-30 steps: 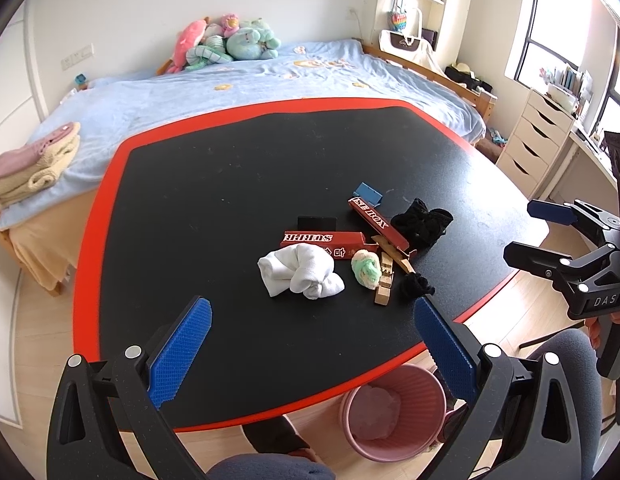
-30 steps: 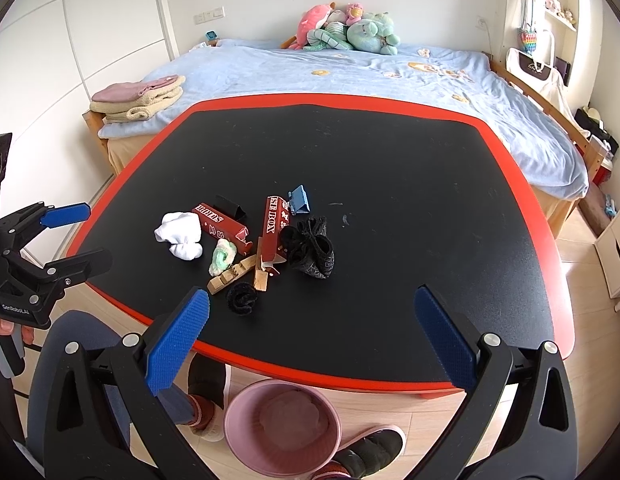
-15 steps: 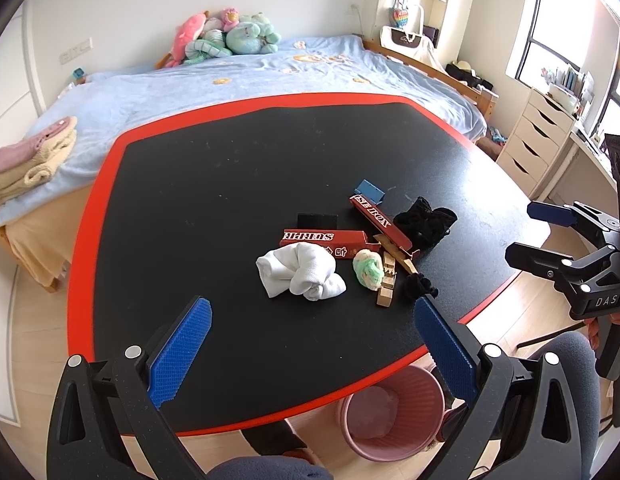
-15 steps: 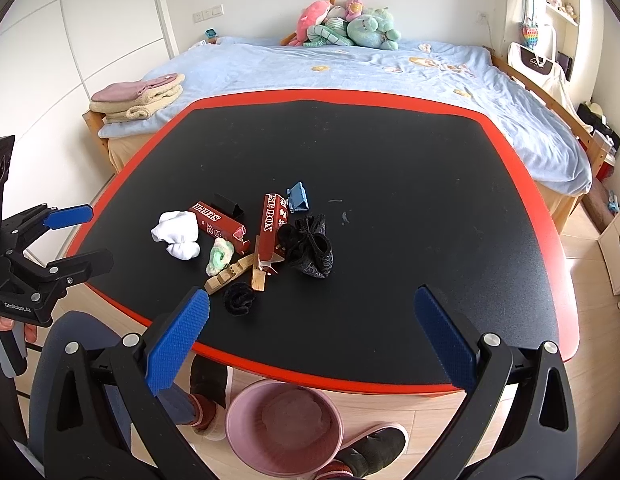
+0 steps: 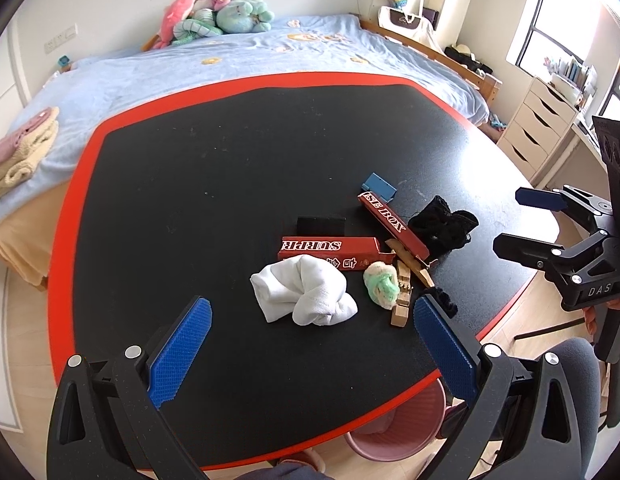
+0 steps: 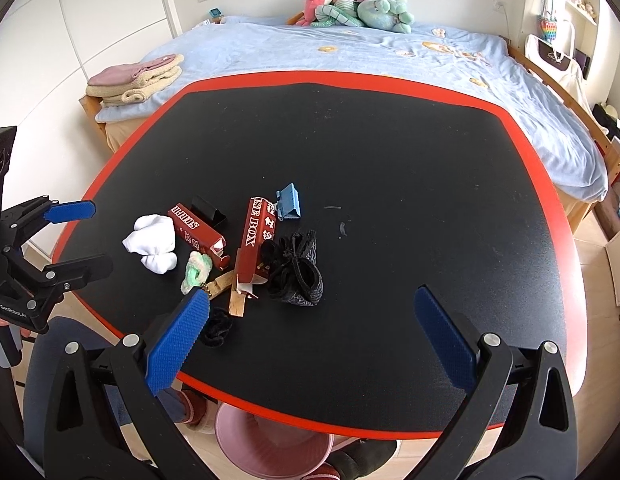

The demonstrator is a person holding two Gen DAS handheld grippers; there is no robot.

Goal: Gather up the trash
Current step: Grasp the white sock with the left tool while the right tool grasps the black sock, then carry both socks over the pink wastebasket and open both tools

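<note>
Both grippers hover over the near edge of the red-rimmed black table [image 5: 238, 168], left gripper [image 5: 312, 344] and right gripper [image 6: 310, 336] spread wide, holding nothing. Under that edge stands a pink ribbed bin [image 6: 270, 446]. Mid-table lies the trash: white crumpled cloth [image 5: 304, 290], black fabric bundle [image 6: 296, 270], two dark-red boxes [image 5: 330, 250] reading "SURPR" and "SE BOX".

Bright daylight pours from the window [image 5: 558, 28] far right of the jaws; focus is sharp, fisheye bending and dark vignetting at the corners.
</note>
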